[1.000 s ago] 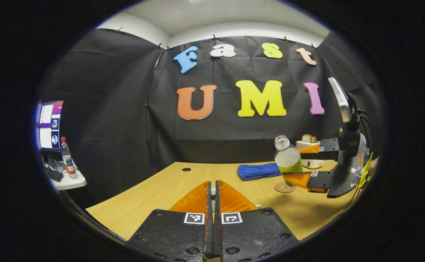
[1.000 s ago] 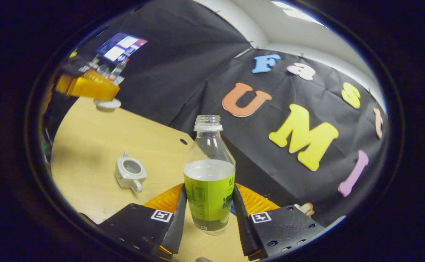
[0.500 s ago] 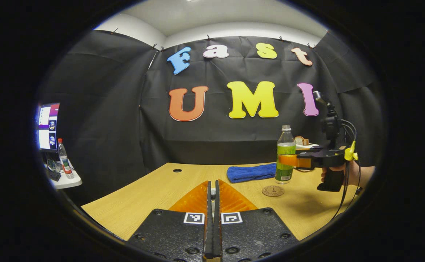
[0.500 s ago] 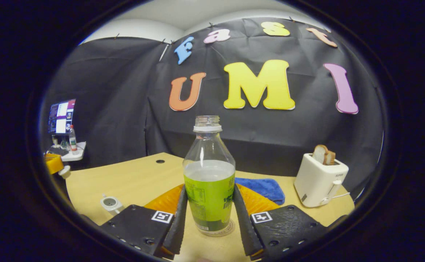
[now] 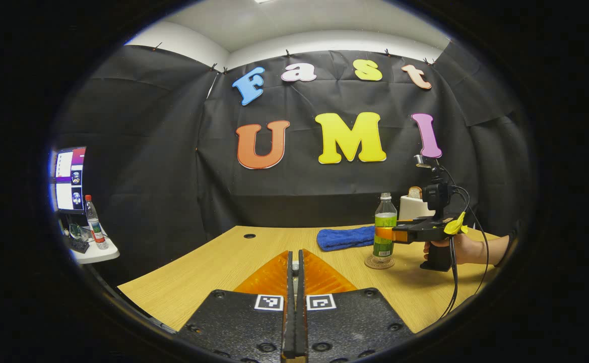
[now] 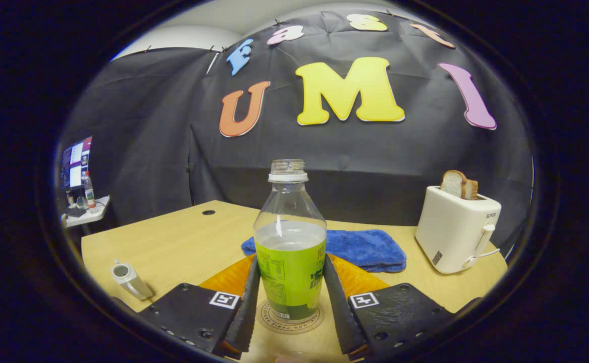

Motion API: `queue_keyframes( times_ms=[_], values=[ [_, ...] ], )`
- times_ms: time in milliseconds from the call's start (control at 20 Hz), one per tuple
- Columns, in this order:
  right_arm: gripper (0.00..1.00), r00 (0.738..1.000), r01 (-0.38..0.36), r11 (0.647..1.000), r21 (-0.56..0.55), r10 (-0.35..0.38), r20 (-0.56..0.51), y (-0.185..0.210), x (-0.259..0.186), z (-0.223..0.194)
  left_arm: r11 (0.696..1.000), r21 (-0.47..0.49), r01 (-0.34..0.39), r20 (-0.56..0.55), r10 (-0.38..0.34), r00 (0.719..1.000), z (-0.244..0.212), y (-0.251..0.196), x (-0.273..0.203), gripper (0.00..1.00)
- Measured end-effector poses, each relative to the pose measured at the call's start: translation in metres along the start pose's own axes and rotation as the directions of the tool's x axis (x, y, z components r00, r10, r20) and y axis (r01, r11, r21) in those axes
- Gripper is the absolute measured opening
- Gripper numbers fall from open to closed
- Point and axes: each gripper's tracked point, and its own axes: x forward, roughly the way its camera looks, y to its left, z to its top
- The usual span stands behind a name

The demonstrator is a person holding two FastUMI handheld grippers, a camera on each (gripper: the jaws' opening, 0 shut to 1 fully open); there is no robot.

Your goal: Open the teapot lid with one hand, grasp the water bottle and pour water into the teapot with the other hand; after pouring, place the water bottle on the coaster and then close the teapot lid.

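In the right gripper view my right gripper (image 6: 289, 264) is shut on the water bottle (image 6: 289, 252), which has a green label and no cap. The bottle stands upright with its base on the round coaster (image 6: 289, 322). The white teapot (image 6: 128, 280) sits on the table at the far left with its top open. In the left gripper view my left gripper (image 5: 294, 259) is shut, with a sliver of the white teapot lid (image 5: 292, 263) between its fingertips. Farther right there, the bottle (image 5: 385, 229) stands on the coaster (image 5: 380, 263), with the right gripper (image 5: 386, 233) around it and a hand (image 5: 463, 249) behind.
A blue cloth (image 6: 365, 249) lies behind the bottle. A white toaster (image 6: 455, 229) holding bread stands at the back right. The wooden table (image 5: 213, 267) has a cable hole (image 5: 249, 235). A side shelf with a screen and a small bottle (image 5: 92, 222) is at the far left.
The right gripper brought the bottle from a tilt to upright, moved it right and lowered it onto the coaster. The left gripper stayed shut and barely moved.
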Motion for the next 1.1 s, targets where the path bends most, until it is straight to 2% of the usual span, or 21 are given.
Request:
queue_keyframes(
  times_ms=[300,500,550,600,750,900,1100],
  values=[
    [0.69,1.0,0.003,1.0,-0.007,-0.003,-0.001,0.003,-0.001,-0.008,1.0,0.02,0.0,-0.006,0.0,1.0,-0.002,-0.003,-0.002,0.02],
    [0.77,1.0,0.002,1.0,-0.002,-0.002,0.009,0.008,-0.002,-0.005,1.0,0.019,0.001,-0.002,-0.001,1.0,-0.002,-0.003,-0.002,0.02],
    [0.9,1.0,0.0,1.0,0.005,0.0,0.014,0.009,-0.003,-0.002,1.0,0.019,0.0,0.0,0.0,1.0,-0.001,-0.003,-0.002,0.02],
    [0.96,1.0,0.005,1.0,0.003,-0.005,0.013,0.007,-0.004,-0.002,1.0,0.016,-0.001,-0.002,0.001,1.0,-0.003,-0.003,-0.002,0.02],
    [0.98,1.0,0.024,1.0,0.0,-0.024,0.005,0.004,-0.009,-0.003,1.0,-0.001,0.004,0.0,-0.004,1.0,-0.004,-0.004,-0.001,0.02],
    [0.98,0.996,0.083,0.996,0.015,-0.082,-0.015,-0.014,-0.036,-0.005,1.0,-0.008,0.028,-0.005,-0.029,1.0,-0.008,-0.012,0.004,0.02],
    [0.98,0.987,0.156,0.988,0.008,-0.157,0.044,-0.034,-0.107,0.007,0.998,-0.004,0.066,-0.009,-0.066,0.998,-0.017,-0.022,0.018,0.03]
  ],
)
